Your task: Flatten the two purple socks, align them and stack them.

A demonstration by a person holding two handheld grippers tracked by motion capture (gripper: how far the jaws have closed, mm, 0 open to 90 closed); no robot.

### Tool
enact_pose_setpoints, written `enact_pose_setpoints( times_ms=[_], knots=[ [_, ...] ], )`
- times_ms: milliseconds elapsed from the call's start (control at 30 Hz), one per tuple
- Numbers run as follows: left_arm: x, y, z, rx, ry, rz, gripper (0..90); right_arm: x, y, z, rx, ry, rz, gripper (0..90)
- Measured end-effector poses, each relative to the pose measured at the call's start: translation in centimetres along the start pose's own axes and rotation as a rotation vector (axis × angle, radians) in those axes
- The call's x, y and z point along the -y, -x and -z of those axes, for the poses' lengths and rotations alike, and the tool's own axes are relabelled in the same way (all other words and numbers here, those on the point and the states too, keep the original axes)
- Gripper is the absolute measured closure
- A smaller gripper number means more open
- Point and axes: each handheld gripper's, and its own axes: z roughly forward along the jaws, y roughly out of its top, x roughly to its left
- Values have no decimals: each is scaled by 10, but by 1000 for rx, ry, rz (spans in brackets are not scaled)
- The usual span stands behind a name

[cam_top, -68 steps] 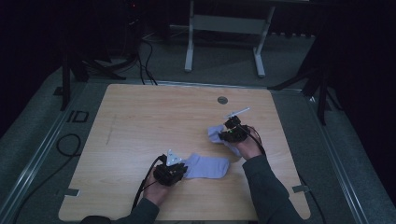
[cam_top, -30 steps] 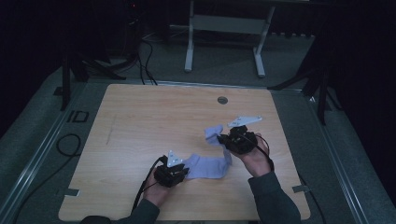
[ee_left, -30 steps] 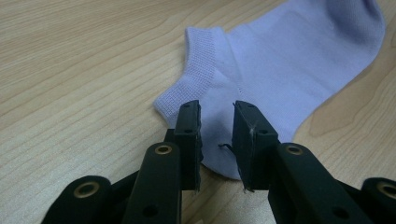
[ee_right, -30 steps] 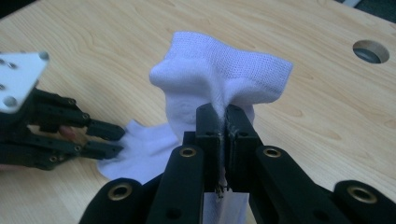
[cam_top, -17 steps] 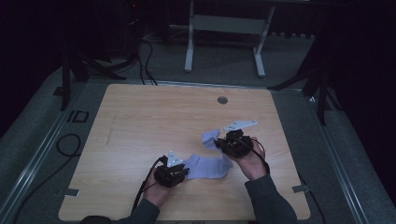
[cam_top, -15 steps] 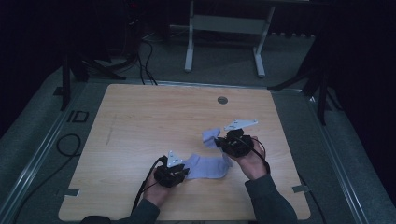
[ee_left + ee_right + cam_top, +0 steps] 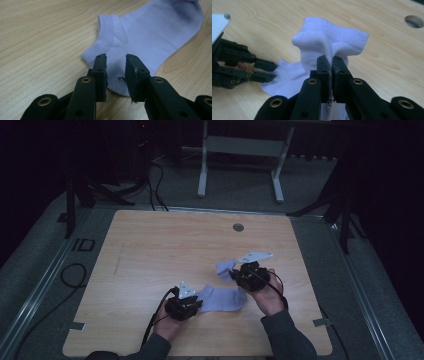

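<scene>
High view: pale lilac sock [image 7: 222,298] lies on the wooden table [image 7: 150,255], near its front edge. Left gripper [image 7: 196,303] sits at the sock's left end, right gripper [image 7: 235,274] at the sock's right end, with that end lifted and folded back above the rest of the sock. A round hole [image 7: 238,227] in the table lies well beyond the sock.

Left gripper view: jaws stand narrowly apart over the sock's [image 7: 150,37] heel edge, just behind the ribbed cuff [image 7: 105,37]; pads not pressing the fabric.

Right gripper view: jaws pinched tight on a fold of the sock [image 7: 329,42], which stands up from the table. Left gripper [image 7: 270,71] rests at the sock's far end.
</scene>
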Motion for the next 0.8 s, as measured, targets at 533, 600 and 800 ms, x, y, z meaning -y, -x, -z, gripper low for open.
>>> enact_pose_setpoints(
  times_ms=[533,600,800],
  knots=[
    [-3,-4,9,18,36,43,669,24,-21,-33,-85,-50,-12,857],
    [-7,-4,15,37,68,46,669,26,-22,-35,-90,-51,-9,858],
    [-17,-2,25,103,127,41,670,28,-27,-41,-103,-58,5,857]
  ],
)
